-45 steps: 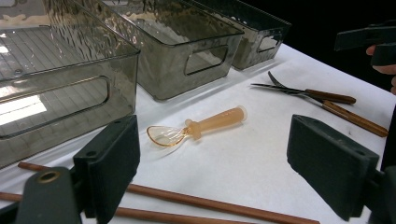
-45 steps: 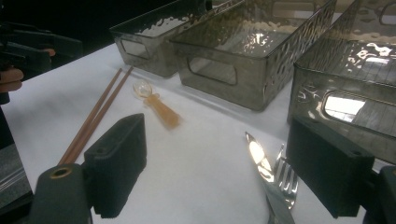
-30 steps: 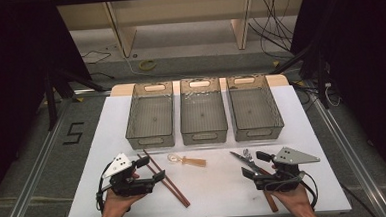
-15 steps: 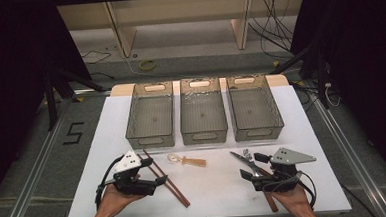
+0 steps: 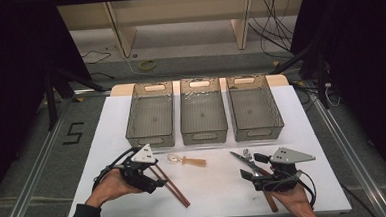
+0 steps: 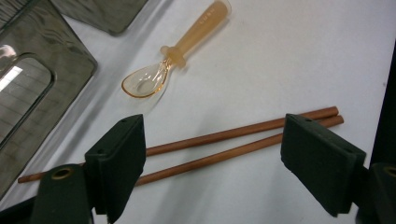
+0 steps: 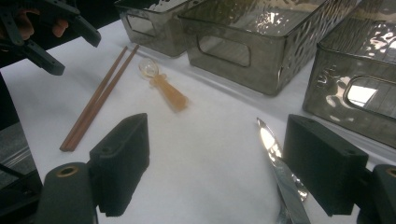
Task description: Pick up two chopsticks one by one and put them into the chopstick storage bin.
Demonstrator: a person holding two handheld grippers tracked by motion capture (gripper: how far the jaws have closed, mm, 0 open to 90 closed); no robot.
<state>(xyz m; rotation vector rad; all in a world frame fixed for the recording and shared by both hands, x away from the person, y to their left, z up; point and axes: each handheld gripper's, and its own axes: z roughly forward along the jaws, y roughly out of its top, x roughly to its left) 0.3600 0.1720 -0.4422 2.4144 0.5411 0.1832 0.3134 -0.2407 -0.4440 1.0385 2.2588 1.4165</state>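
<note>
On the white desk (image 5: 215, 187), near its front left edge, the left hand-held gripper (image 5: 152, 173) hovers over a pair of reddish-brown wooden chopsticks (image 6: 233, 142), which lie side by side, flat on the surface. Its jaws have just been closing a little yet stand wide apart, with the chopsticks between them and untouched. Just beyond lies an amber translucent plastic spoon (image 6: 180, 53). The right hand-held gripper (image 5: 249, 174) rests released, grasping nothing, beside silver metal scissors (image 7: 282, 179). Three smoky transparent plastic bins (image 5: 202, 110) stand in a row behind
</note>
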